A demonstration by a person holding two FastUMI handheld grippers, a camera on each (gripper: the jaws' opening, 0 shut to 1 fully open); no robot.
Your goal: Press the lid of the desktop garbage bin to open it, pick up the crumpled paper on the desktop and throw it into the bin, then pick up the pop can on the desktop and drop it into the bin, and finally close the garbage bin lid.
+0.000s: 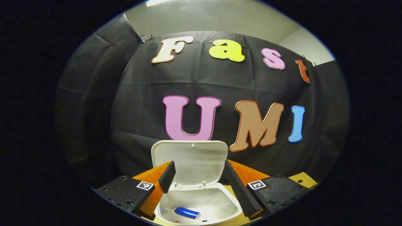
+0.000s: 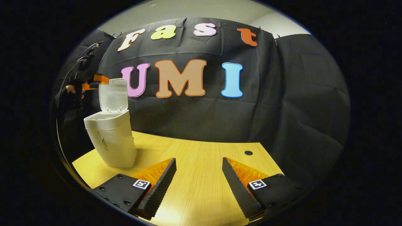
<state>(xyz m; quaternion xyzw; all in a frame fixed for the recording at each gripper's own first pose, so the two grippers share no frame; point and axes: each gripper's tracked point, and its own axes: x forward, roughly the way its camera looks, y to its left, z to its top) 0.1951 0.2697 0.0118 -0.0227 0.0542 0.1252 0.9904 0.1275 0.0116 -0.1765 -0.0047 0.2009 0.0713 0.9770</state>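
Above the open bin [image 1: 201,204] we hold the left gripper [image 1: 198,175], its fingers spread wide and grasping nothing. Looking down past them, we see the pop can [image 1: 187,212] lying on its side at the bottom of the bin. The lid [image 1: 190,161] stands upright behind the opening, between our fingers in this view. We cannot make out the crumpled paper inside.

From the right gripper view, our right gripper [image 2: 198,175] is likewise spread and empty, low over the bare wooden desktop [image 2: 204,188], well apart from the bin [image 2: 110,138] at the desk's left end. There the left gripper [image 2: 94,80] shows high up beside the raised lid [image 2: 113,95].

We judge that only closing the lid remains. The risks lie in that push. The bin is tall and narrow and looks light, so if we press the lid's top edge sideways or backward instead of swinging it forward and down, the whole bin may tip or skid toward the desk edge. An open finger could also catch the lid's rim and leave it unlatched.
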